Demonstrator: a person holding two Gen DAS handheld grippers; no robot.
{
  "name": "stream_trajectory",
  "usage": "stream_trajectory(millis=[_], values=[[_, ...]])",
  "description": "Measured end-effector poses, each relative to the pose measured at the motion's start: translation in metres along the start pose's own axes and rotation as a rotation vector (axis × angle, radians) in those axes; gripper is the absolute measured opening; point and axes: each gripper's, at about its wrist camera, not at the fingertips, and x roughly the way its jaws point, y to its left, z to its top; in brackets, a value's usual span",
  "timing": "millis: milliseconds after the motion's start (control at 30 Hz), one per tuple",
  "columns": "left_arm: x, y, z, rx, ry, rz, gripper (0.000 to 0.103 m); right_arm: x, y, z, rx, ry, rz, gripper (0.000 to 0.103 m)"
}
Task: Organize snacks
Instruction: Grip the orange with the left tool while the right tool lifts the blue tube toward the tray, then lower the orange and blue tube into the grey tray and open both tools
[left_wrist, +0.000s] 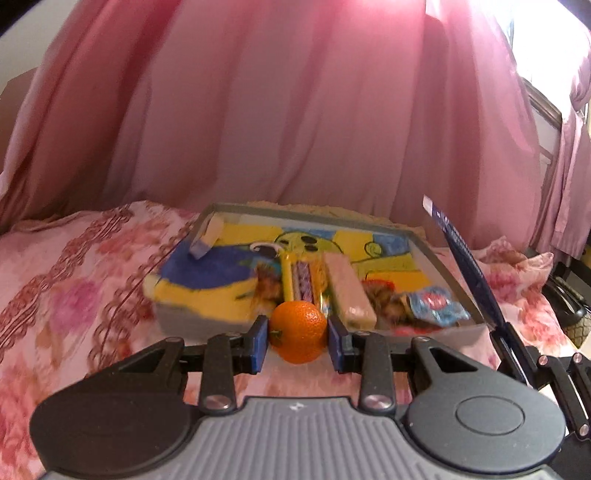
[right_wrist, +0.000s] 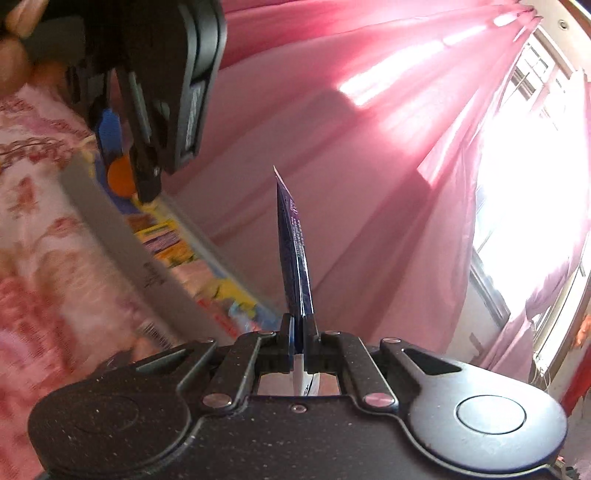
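**Orange and packet at the tray**

My left claw (left_wrist: 297, 338) grips one orange (left_wrist: 297, 331) at the near rim of the gray tray (left_wrist: 177, 321) on the bed (left_wrist: 74, 295). My right claw (right_wrist: 298, 336) pinches one dark blue packet (right_wrist: 293, 251) upright. Only the left view shows the snacks inside; beyond hang pink curtains (left_wrist: 258, 110).

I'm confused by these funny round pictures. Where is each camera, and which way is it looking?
Left wrist: sits behind the left gripper, looking over the orange toward the tray and curtain.
Right wrist: sits behind the right gripper, whose jaws pinch a blue packet, facing curtain and window; fingertips show top left.
Shared: orange, tray, packet, curtain, bedspread.
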Motion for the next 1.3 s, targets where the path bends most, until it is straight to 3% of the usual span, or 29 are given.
stream_trajectory(millis=[133,300,500,733,1033,1133,1300], values=[[0.027,-0.010,0.016,-0.001,-0.017,0.024,0.037,0.033,0.000,0.002,0.012,-0.021,-0.002,0.003],[0.058,-0.020,0.030,0.028,-0.011,0.035,0.037,0.069,-0.003,0.010,0.066,0.014,0.042,0.003],[0.088,-0.028,0.033,0.023,0.032,0.046,0.037,0.089,0.004,0.006,0.113,0.052,0.096,0.004],[0.109,-0.030,0.034,-0.042,0.079,0.055,0.037,0.097,0.008,0.000,0.154,0.096,0.099,0.009],[0.114,-0.037,0.037,-0.013,0.088,0.063,0.038,0.098,-0.004,0.002,0.201,0.108,0.082,0.048],[0.110,-0.035,0.038,-0.020,0.090,0.076,0.060,0.096,-0.007,0.002,0.217,0.117,0.092,0.059],[0.100,-0.029,0.039,-0.057,0.071,0.103,0.076,0.094,-0.014,0.006,0.221,0.123,0.093,0.074]])
